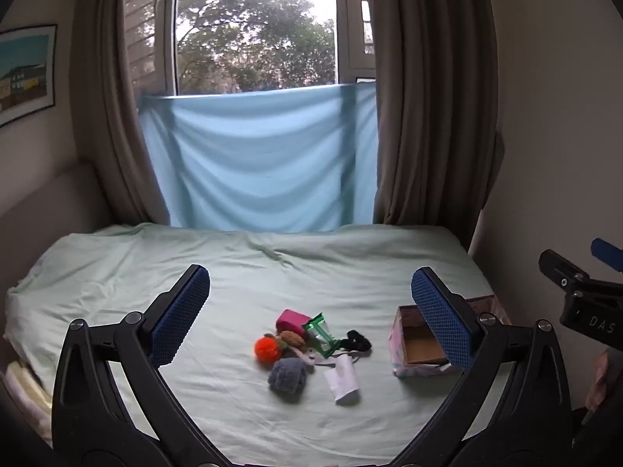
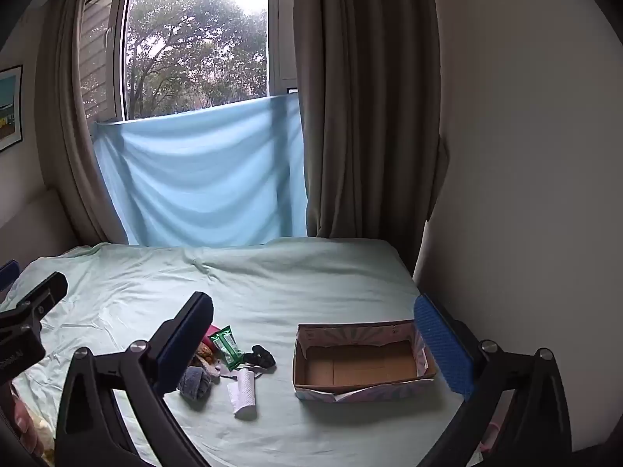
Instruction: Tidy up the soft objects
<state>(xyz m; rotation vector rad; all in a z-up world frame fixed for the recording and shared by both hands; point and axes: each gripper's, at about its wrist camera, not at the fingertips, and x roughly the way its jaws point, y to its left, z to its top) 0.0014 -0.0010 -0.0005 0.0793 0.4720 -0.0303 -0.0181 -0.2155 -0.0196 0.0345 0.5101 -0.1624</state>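
Pale green sheet covers the bed (image 1: pixel 272 272), and from your left gripper (image 1: pixel 311 311) you look down on a small heap of soft things near its middle: an orange pom-pom (image 1: pixel 267 347), a pink block (image 1: pixel 292 320), a brown knitted piece (image 1: pixel 292 337), a green packet (image 1: pixel 320 332), a black hair tie (image 1: pixel 357 340), a grey fuzzy sock (image 1: pixel 287 379) and a white roll (image 1: pixel 343 379). Your jaws here stand wide with nothing between them, well above the heap. The open cardboard box (image 1: pixel 416 344) sits to the right of the heap, partly hidden behind your right-hand blue pad. Your other gripper shows at the far right edge.

From your right gripper (image 2: pixel 313 344), the box (image 2: pixel 362 362) lies straight ahead, empty, its inside bare cardboard. These jaws are wide too and hold nothing. The heap lies to the left, half covered by your left-hand pad; the green packet (image 2: pixel 226 344), hair tie (image 2: pixel 261 355), sock (image 2: pixel 194 383) and white roll (image 2: pixel 243 393) show.

Watch the clutter: the things touch and overlap, so a wide bite may drag two at once, or catch the sheet and pull a fold that shifts the rest. The box looks light and its rim is ragged; a nudge could slide or tip it on the soft mattress. The roll may unroll if you pinch its loose end.
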